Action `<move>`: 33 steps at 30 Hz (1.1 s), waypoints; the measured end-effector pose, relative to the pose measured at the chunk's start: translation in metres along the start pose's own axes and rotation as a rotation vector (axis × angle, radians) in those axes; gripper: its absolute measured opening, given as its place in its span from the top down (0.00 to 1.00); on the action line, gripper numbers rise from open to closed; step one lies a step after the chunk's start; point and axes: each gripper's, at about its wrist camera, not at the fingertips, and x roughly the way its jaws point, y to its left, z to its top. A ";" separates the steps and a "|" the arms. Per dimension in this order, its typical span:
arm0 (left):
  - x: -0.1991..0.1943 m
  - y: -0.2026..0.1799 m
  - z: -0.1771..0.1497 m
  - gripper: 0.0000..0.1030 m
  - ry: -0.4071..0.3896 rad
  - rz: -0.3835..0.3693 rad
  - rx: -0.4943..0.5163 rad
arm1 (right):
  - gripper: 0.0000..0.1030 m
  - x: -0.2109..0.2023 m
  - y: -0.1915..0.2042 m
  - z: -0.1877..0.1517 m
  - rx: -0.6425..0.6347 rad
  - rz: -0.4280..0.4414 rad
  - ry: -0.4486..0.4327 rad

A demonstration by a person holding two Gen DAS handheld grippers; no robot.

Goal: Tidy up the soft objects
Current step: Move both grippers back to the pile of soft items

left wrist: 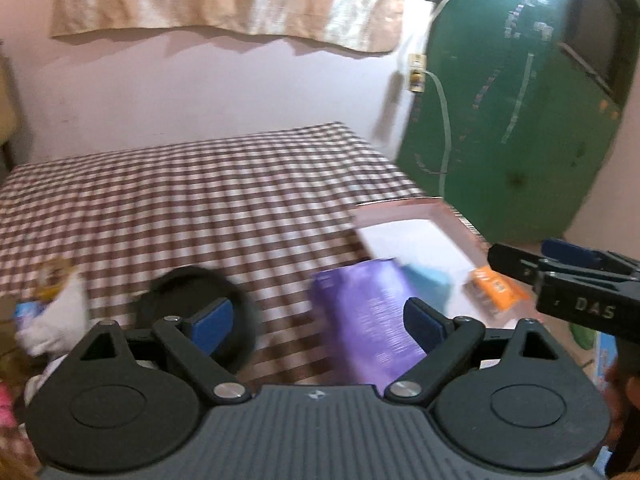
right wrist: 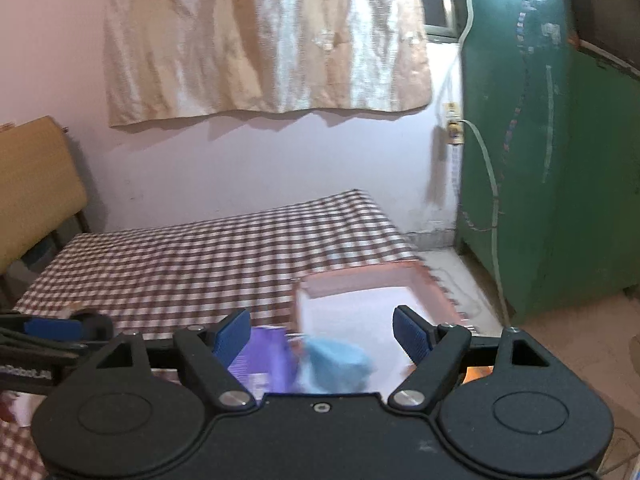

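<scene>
Pink wall [right wrist: 240, 168], beige curtain [right wrist: 264, 36], green door [right wrist: 560, 160], seemingly a checked bed [right wrist: 200, 264].

Bed [left wrist: 180, 196] with brown-and-white checked sheet spans scene, far edge against wall. Pink-rimmed shallow box [left wrist: 460, 216] sits at right edge. Inside it: light blue soft item [left wrist: 426, 280], orange packet [left wrist: 494, 284]. Purple packet [left wrist: 368, 316] lies near, overlapping box's left rim. Black round dish [left wrist: 176, 284] left of centre. White soft toy [left wrist: 60, 316] at near left, blurred.

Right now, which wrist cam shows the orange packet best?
Left wrist: the orange packet lies in full view in the pink tray. Right wrist shows only an orange sliver behind the right gripper's linkage.
</scene>
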 end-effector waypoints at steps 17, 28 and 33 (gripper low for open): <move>-0.058 0.103 -0.034 0.04 -0.026 0.162 -0.160 | 0.11 0.010 0.144 -0.008 -0.128 0.201 0.055; -0.104 0.155 -0.069 0.04 -0.057 0.233 -0.244 | 0.11 0.015 0.221 -0.037 -0.174 0.325 0.097; -0.117 0.173 -0.091 0.02 -0.071 0.246 -0.258 | 0.11 0.013 0.243 -0.048 -0.200 0.381 0.105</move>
